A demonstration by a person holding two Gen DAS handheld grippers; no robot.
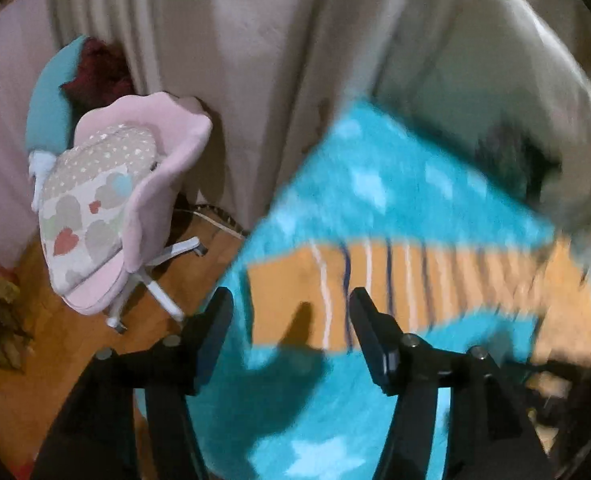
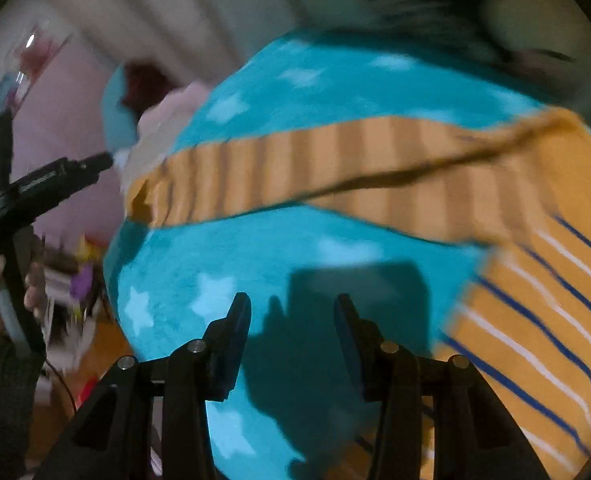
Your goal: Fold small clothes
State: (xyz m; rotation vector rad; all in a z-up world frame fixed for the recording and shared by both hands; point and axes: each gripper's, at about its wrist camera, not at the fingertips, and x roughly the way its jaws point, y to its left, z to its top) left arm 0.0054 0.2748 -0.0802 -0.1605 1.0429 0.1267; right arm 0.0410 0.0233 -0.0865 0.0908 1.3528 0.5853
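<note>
Both my grippers are spread and empty — the left gripper point(image 1: 291, 316) hangs over the near end of the orange striped garment point(image 1: 415, 292), and the right gripper point(image 2: 293, 320) is over bare blue blanket point(image 2: 295, 240) with the garment point(image 2: 535, 300) off to its right and a folded band of it running across ahead. I judge I'm between folds, a hold let go, so the next move calls for fresh pinches on an edge to carry across. From the left gripper the garment's long axis runs sideways, stretching away to the right.
</note>
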